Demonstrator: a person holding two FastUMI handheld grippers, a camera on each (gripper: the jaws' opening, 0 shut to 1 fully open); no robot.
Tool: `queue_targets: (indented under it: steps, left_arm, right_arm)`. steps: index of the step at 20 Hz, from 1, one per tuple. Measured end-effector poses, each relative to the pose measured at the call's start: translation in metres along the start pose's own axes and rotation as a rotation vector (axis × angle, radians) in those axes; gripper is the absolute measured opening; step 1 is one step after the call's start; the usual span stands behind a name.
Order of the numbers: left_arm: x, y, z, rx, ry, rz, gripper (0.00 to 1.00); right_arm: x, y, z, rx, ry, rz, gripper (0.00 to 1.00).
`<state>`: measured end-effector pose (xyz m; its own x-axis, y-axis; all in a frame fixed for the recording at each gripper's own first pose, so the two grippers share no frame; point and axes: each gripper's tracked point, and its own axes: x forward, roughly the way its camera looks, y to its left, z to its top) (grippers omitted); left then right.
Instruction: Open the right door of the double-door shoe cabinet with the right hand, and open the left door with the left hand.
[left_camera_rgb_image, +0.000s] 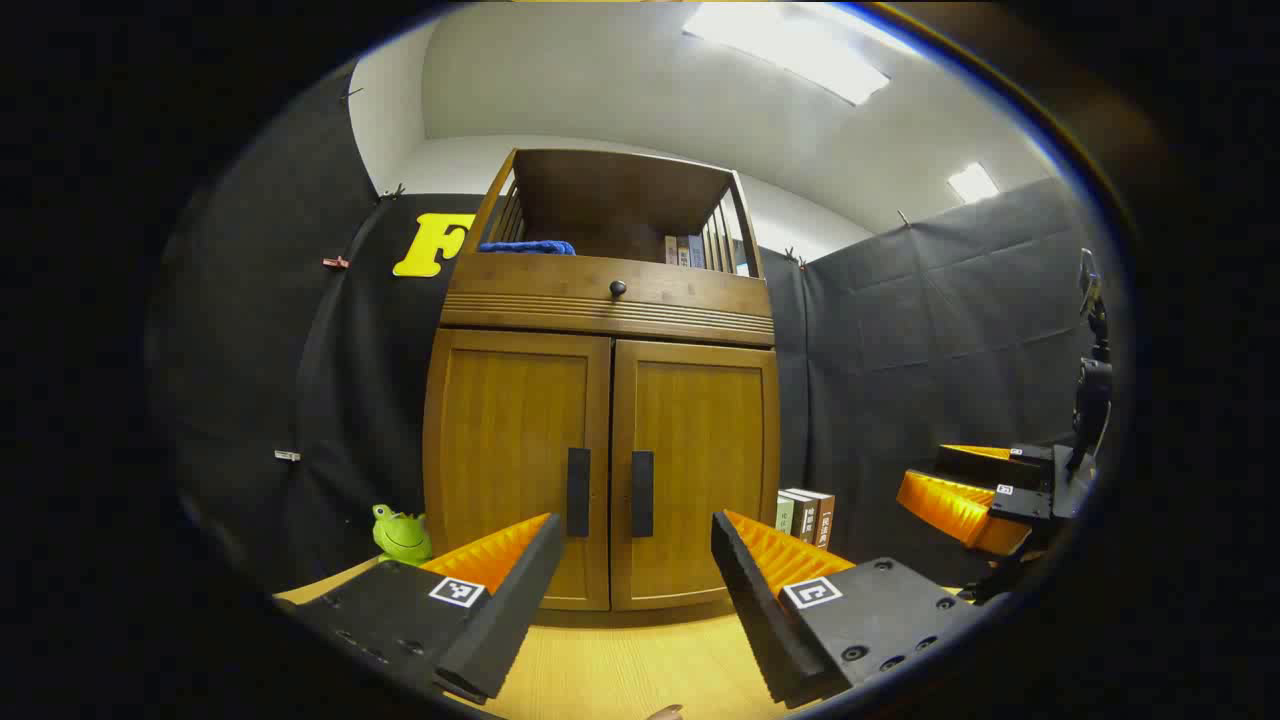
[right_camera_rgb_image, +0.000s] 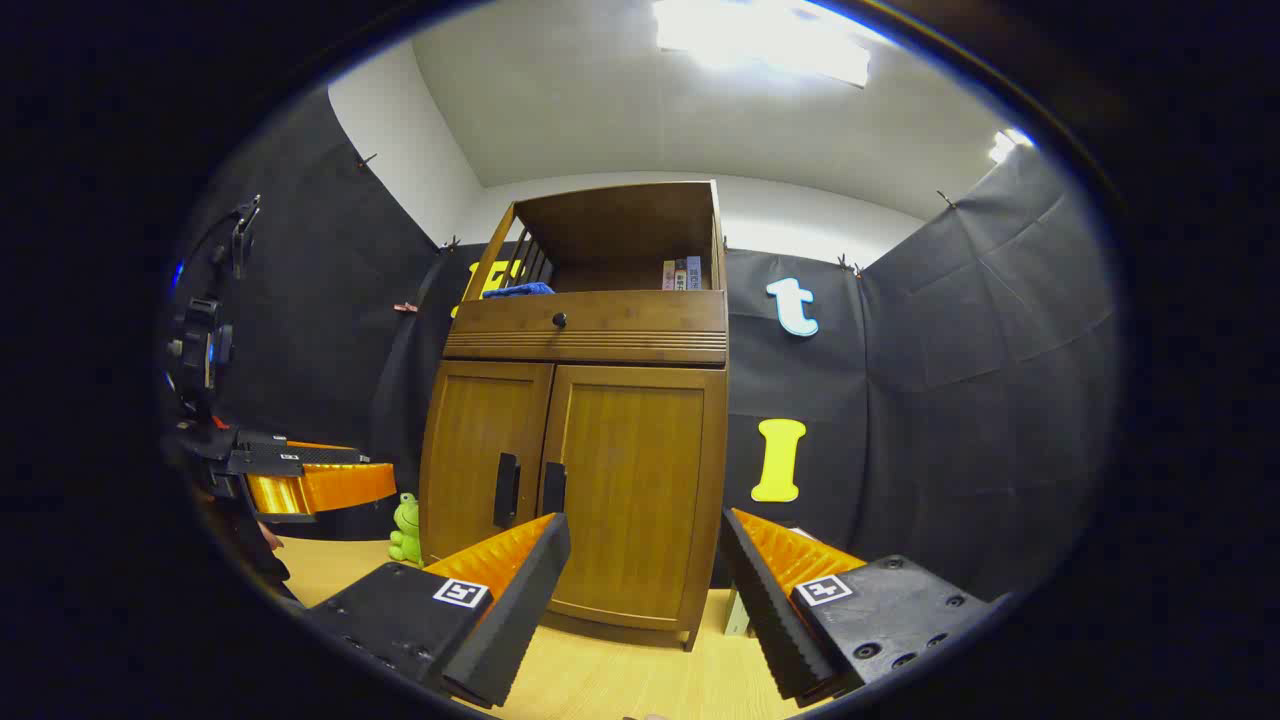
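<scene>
A: In the left gripper view, what do you see?
B: The left gripper (left_camera_rgb_image: 638, 535) is wide open and holds nothing. The cabinet (left_camera_rgb_image: 603, 400) stands ahead, left door (left_camera_rgb_image: 518, 465) and right door (left_camera_rgb_image: 696, 470) closed. The right gripper (left_camera_rgb_image: 960, 490) is at the far right.

A: And the right gripper view?
B: The right gripper (right_camera_rgb_image: 645, 540) is wide open, empty. The cabinet (right_camera_rgb_image: 590, 420) is ahead, doors closed. A frog toy (right_camera_rgb_image: 406, 530) sits beside it.
</scene>
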<state>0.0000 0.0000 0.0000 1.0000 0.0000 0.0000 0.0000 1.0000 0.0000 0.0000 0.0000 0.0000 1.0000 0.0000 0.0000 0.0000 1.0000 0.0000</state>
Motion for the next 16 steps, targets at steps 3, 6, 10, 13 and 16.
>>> queue_targets:
  steps: [3, 6, 10, 13, 16]
  left_arm:
    - [0.002, 0.002, 0.0, -0.004, -0.001, 0.0, 0.93]
    - [0.002, 0.004, 0.0, -0.004, 0.004, 0.006, 0.93]
    - [0.002, 0.002, -0.004, 0.002, 0.015, 0.003, 0.93]
    - [0.001, 0.0, -0.007, 0.011, 0.025, 0.0, 0.93]
    - [0.0, 0.0, -0.007, 0.015, 0.025, -0.001, 0.93]
  right_arm:
    - [0.0, 0.002, 0.006, 0.019, -0.013, 0.006, 0.95]
    - [-0.002, -0.001, 0.01, 0.021, -0.019, 0.001, 0.95]
    - [-0.005, -0.003, 0.011, 0.022, -0.015, -0.002, 0.95]
    - [-0.006, 0.001, 0.012, 0.03, -0.016, 0.011, 0.95]
    - [-0.008, 0.002, 0.016, 0.035, -0.024, 0.021, 0.95]
